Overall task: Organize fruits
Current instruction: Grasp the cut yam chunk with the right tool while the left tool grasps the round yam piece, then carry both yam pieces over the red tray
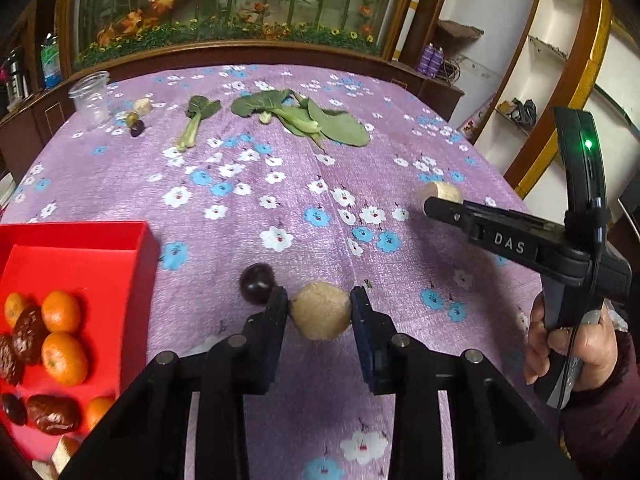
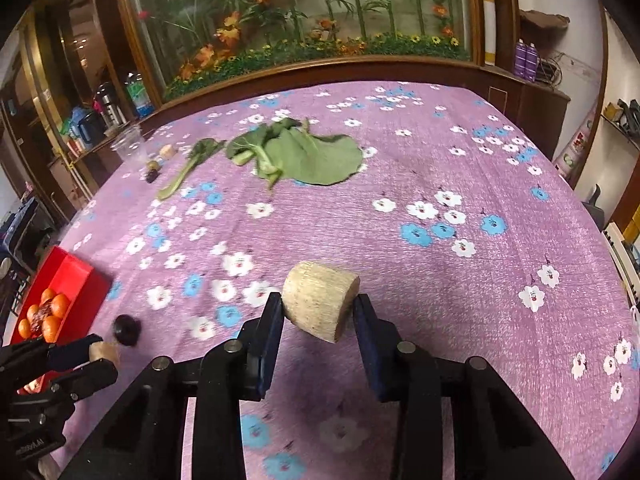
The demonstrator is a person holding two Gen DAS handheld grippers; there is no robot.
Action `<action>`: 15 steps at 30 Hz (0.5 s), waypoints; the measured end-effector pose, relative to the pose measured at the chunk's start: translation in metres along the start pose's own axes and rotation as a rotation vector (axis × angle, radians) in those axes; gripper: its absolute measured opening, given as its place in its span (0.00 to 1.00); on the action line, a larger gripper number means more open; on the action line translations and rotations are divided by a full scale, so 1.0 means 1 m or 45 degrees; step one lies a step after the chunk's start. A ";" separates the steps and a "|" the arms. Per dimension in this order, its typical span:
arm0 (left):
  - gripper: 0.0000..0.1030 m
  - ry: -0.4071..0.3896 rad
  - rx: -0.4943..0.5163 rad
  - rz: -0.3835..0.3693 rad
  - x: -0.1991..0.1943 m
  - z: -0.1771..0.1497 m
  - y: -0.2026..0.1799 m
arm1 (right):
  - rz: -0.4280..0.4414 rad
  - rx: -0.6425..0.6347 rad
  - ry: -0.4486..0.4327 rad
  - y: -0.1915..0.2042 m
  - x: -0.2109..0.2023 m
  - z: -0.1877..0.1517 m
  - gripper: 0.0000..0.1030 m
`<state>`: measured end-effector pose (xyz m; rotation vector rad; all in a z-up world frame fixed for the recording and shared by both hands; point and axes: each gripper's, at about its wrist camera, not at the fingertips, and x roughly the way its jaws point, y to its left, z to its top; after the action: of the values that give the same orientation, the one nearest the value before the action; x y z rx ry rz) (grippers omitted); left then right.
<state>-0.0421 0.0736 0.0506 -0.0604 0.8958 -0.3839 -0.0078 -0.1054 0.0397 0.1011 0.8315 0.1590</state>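
My left gripper (image 1: pixel 320 305) is shut on a round tan fruit (image 1: pixel 320 314), held just above the purple flowered cloth. A dark plum (image 1: pixel 257 283) lies on the cloth beside its left finger. The red box (image 1: pixel 136 240) at the left holds oranges (image 1: pixel 62 354) and dark brown dates. In the right wrist view my right gripper (image 2: pixel 318 309) is shut on a pale tan cylinder-shaped chunk (image 2: pixel 320 306), lifted off the cloth. The left wrist view shows that gripper (image 1: pixel 430 204) from the side, with a hand (image 1: pixel 576 354) on its handle.
Leafy greens (image 1: pixel 304 118) lie across the far middle of the table. A clear plastic cup (image 1: pixel 91 98) and a few small fruits (image 1: pixel 136 120) sit at the far left. A wooden ledge with a planter runs behind the table.
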 end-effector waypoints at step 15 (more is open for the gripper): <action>0.30 -0.140 -0.169 0.075 -0.077 -0.029 0.054 | 0.183 -0.188 -0.018 0.099 -0.030 -0.017 0.38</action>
<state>-0.0916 0.1539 0.0785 -0.1755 0.8117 -0.2631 -0.0505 -0.0133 0.0655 0.0229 0.7959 0.3540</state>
